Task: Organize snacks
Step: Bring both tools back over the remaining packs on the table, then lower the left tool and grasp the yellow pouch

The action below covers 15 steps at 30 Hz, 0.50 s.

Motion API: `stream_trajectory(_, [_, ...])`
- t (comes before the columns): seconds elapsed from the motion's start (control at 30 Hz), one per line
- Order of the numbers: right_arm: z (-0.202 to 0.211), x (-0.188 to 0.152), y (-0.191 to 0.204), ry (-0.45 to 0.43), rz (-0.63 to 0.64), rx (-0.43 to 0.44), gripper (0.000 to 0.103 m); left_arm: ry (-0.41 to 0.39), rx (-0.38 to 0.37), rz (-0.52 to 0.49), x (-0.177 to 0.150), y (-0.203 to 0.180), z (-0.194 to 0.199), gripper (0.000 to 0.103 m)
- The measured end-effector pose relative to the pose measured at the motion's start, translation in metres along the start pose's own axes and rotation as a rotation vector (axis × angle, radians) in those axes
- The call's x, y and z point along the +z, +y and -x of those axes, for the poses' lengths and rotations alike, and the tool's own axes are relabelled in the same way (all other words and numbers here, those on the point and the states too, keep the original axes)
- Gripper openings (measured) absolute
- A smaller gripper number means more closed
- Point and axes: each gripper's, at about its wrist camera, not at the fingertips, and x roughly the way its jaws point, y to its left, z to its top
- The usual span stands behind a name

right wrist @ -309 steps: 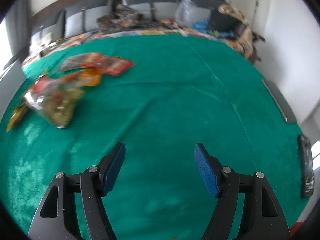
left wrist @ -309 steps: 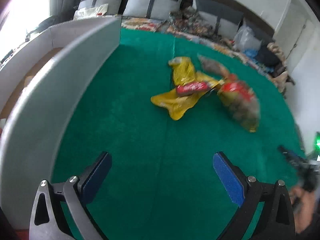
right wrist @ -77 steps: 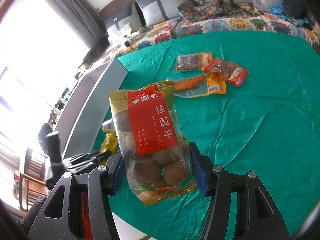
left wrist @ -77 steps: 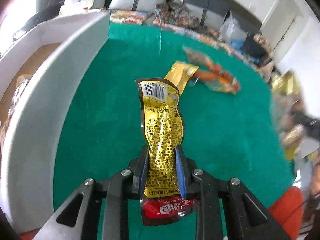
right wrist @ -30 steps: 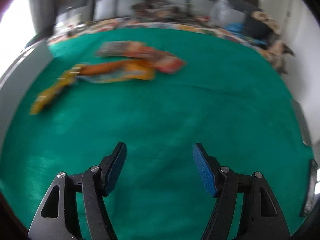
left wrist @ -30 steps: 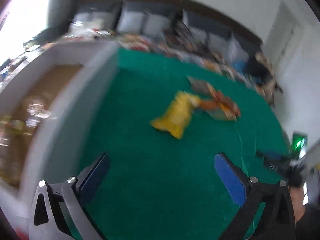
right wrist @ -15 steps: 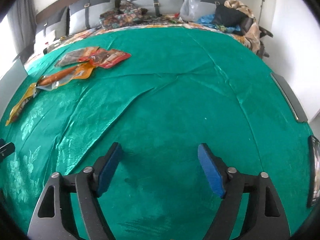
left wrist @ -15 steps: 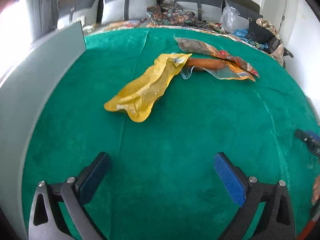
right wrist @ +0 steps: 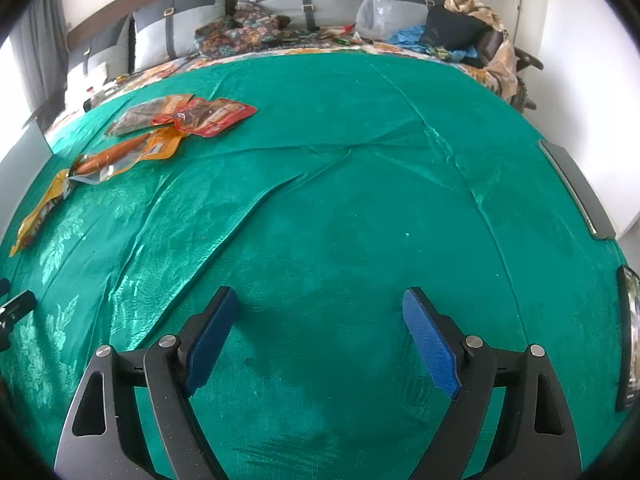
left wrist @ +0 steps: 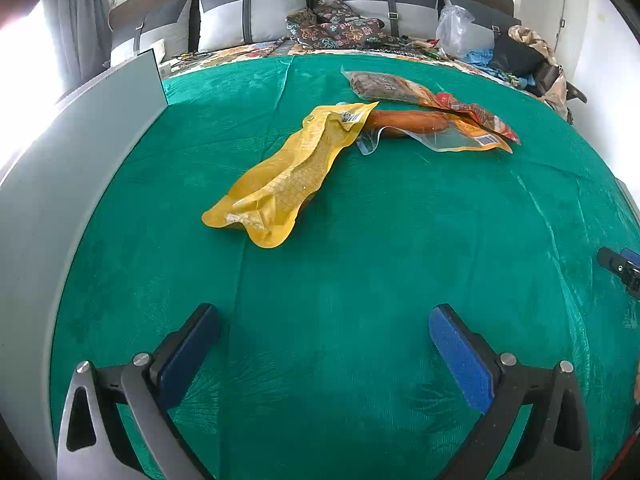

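Tongs on both sides now stand empty, the left tongs [left wrist: 325, 354] wide and the right tongs [right wrist: 319, 339] opening, both earlier packets delivered, while the yellow snack packet [left wrist: 292, 174] and the sausage pack [left wrist: 416, 126] beyond wait mid-tabletop [left wrist: 360, 264].

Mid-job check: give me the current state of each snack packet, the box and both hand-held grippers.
Yellow packet: flat on cloth, loose.
Sausage packet: flat, end under the yellow packet.
Red packet: flat, overlapping the brown packet.
Box wall: upright.
Left hand-held gripper: open, empty.
Right hand-held gripper: opening, empty.
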Motion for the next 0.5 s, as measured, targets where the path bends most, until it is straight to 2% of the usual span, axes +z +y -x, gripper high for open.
stream_trajectory(0.5, [0.0003, -0.0005, 0.0000, 0.000, 0.000, 0.000, 0.088, 0.000, 0.000, 0.000, -0.0002, 0.0005, 0.0002, 0.103])
